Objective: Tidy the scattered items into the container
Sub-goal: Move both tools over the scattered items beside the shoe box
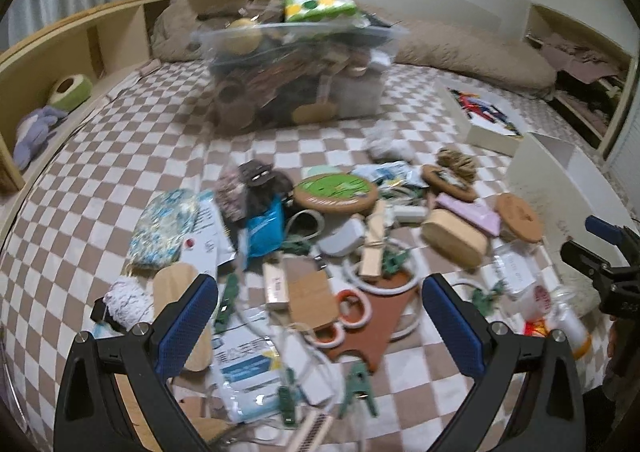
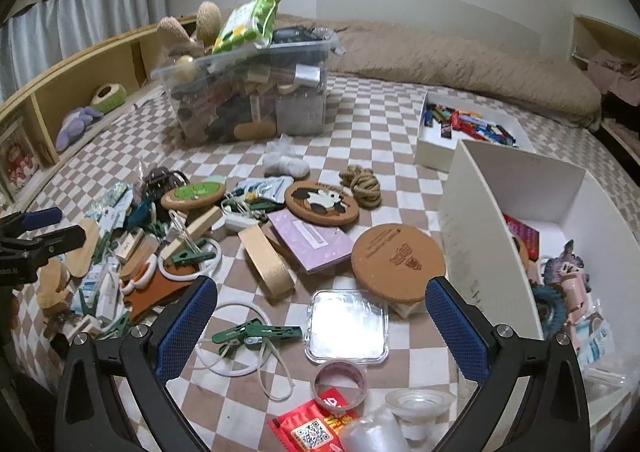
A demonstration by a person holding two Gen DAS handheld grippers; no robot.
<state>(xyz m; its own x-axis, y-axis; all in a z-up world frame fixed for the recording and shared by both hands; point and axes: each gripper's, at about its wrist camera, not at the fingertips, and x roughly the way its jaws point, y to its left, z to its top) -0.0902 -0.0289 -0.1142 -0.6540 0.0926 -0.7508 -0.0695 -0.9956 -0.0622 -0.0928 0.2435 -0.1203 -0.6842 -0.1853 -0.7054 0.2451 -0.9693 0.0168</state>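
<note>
Scattered clutter covers the checkered bed: a green-faced cork coaster [image 1: 335, 189], a wooden block [image 1: 454, 238], green clips [image 1: 360, 384], a brown leather piece [image 1: 380, 316] and packets. My left gripper [image 1: 320, 316] hangs open above the leather piece and white rings, holding nothing. My right gripper [image 2: 322, 320] is open over a clear square lid [image 2: 347, 333], with a green clip [image 2: 256, 333] and a tape roll [image 2: 340, 378] close by. A cork coaster [image 2: 398, 260] lies just beyond. The white open box [image 2: 516, 187] to the right holds a few items. The full clear bin [image 2: 248, 91] stands farther back.
A second white tray [image 2: 436, 151] of small colourful items sits behind the white box. A brown furry cushion [image 2: 460, 63] lines the far edge. Wooden shelving [image 1: 72, 51] runs along the left with plush toys. The other gripper [image 1: 600, 264] shows at the right of the left wrist view.
</note>
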